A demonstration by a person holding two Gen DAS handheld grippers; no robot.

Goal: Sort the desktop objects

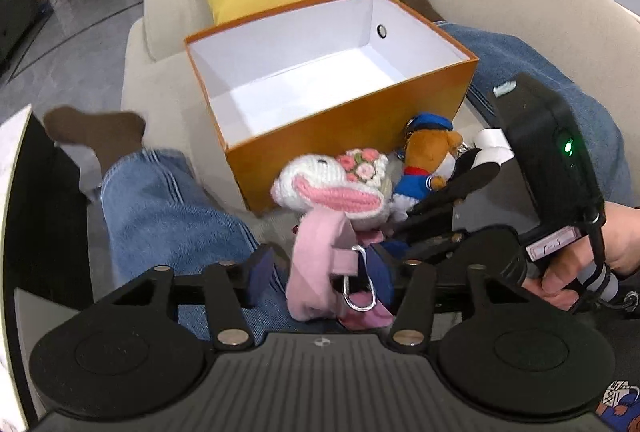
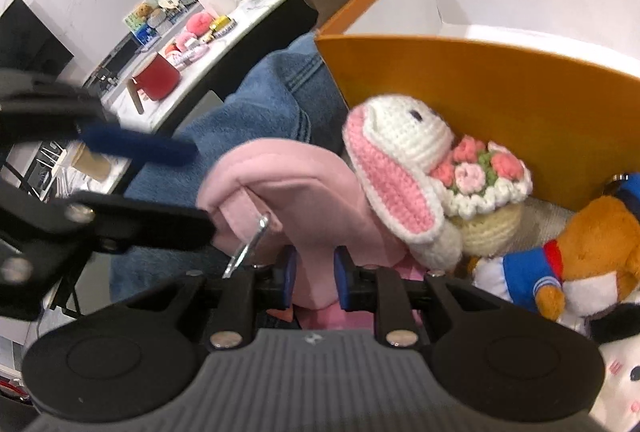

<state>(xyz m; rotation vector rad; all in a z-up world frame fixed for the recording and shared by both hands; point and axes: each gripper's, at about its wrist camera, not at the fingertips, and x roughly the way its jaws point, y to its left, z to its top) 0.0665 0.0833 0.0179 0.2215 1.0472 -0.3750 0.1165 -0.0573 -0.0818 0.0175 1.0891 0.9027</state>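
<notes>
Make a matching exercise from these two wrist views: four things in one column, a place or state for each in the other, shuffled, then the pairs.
Things
1. open orange cardboard box
2. pink fabric pouch with a metal clip
3. brown plush bear in a blue sailor suit
4. red mug

Places or states
A. pinched in the right gripper
B. on the white table
C. white inside, nothing in it
D. lying against the box's front wall

Pairs: 1-C, 2-A, 3-D, 4-B

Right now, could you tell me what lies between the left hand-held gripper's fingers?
The pink pouch with its silver carabiner, shown in the left wrist view.
</notes>
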